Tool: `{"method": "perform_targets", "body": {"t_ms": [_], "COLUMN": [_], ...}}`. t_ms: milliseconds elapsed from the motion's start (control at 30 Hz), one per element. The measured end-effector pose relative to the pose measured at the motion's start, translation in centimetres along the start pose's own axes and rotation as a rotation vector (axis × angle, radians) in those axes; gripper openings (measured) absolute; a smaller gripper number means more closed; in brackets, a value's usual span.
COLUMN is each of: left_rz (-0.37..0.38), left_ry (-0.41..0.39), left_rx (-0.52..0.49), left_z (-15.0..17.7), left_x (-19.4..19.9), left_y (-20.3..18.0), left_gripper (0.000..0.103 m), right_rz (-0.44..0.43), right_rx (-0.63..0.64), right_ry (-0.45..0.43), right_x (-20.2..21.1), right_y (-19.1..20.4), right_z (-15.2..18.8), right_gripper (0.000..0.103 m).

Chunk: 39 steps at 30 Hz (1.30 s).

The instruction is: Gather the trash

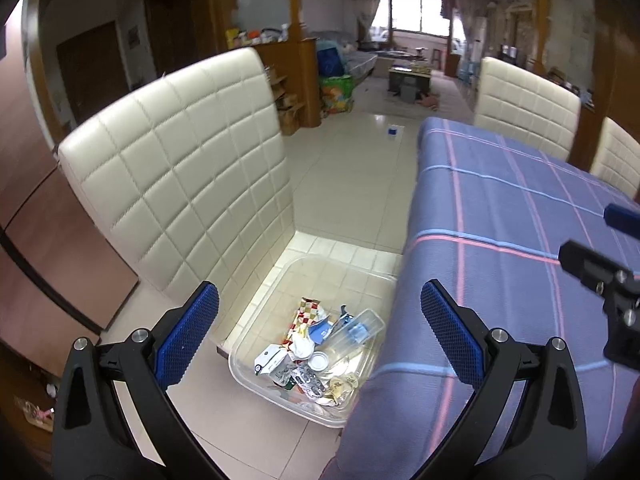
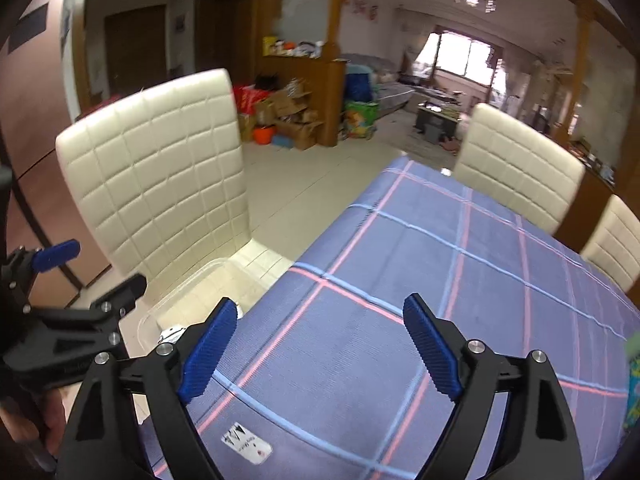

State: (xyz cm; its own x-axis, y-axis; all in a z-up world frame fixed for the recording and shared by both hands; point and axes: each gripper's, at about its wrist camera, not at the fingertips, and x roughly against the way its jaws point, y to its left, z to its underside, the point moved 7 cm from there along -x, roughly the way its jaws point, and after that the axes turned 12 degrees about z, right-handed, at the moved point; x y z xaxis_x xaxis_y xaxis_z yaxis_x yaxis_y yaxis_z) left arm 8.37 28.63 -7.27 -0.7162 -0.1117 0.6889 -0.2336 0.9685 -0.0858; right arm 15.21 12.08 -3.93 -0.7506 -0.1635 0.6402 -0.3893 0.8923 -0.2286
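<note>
A clear plastic bin (image 1: pixel 264 320) sits on the cream chair seat beside the table. It holds several pieces of trash: a clear bottle (image 1: pixel 357 328), a red and yellow checked wrapper (image 1: pixel 306 312), a white carton (image 1: pixel 272 361) and foil lids. My left gripper (image 1: pixel 320 322) hangs open above the bin with nothing between its fingers. My right gripper (image 2: pixel 320 316) is open and empty over the blue plaid tablecloth (image 2: pixel 460 280); it also shows at the edge of the left view as the right gripper (image 1: pixel 600 236). A small printed paper scrap (image 2: pixel 246 446) lies on the cloth near me.
The quilted cream chair back (image 1: pixel 180 168) rises behind the bin. Two more cream chairs (image 2: pixel 516 172) stand at the table's far side. A green and blue item (image 2: pixel 633 380) pokes in at the right edge. Tiled floor (image 1: pixel 352 168) lies between chair and table.
</note>
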Motion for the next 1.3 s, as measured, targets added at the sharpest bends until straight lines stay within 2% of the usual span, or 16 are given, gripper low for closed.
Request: {"method": "perform_targets", "body": {"t_ms": [167,400,533,667,833,967,1067,1200,1300], "left_rz": [0.013,0.047,0.042,0.085,0.06,0.062,0.074,0.04,0.058], "left_ry": [-0.017,-0.07,-0.101,-0.088,-0.072,-0.106,-0.114,-0.124,-0.127], "left_rx": [-0.016,0.003,-0.026,-0.043,-0.061,-0.062,-0.065,-0.086,-0.092], "left_z": [0.4,0.1,-0.2,0.0,0.3,0.2,0.0,-0.1,-0.1], "left_x": [1.8,4.9,6.6,7.2,7.3,8.2,8.6,9.0,9.2], "left_y": [-1.7,-3.5,-4.9,-6.4,-7.7,-8.0,-8.2,-8.6,-8.9], "left_gripper": [0.1,0.1,0.1,0.1,0.1,0.1,0.1,0.1,0.1], "right_rz": [0.063,0.114,0.109,0.115,0.177,0.205,0.209,0.213,0.215], "right_rx": [0.005,-0.052,-0.081,-0.119,-0.137,-0.142,-0.147,-0.155,-0.16], "right_ry": [-0.007,-0.05,-0.054,-0.079,-0.104,-0.099,-0.097,-0.098,-0.099], "right_x": [3.1,6.7,8.1,9.6,10.3,10.1,10.0,10.2,10.4], "right_y": [-1.5,-4.1,-5.1,-6.1,-7.1,-7.5,-7.8,-8.1,-8.1], "right_z": [0.9,2.1,2.6,2.9,3.1,3.4,3.6,3.9,4.0], "right_gripper": [0.089,0.09,0.09,0.09,0.09,0.09,0.09,0.09,0.09]}}
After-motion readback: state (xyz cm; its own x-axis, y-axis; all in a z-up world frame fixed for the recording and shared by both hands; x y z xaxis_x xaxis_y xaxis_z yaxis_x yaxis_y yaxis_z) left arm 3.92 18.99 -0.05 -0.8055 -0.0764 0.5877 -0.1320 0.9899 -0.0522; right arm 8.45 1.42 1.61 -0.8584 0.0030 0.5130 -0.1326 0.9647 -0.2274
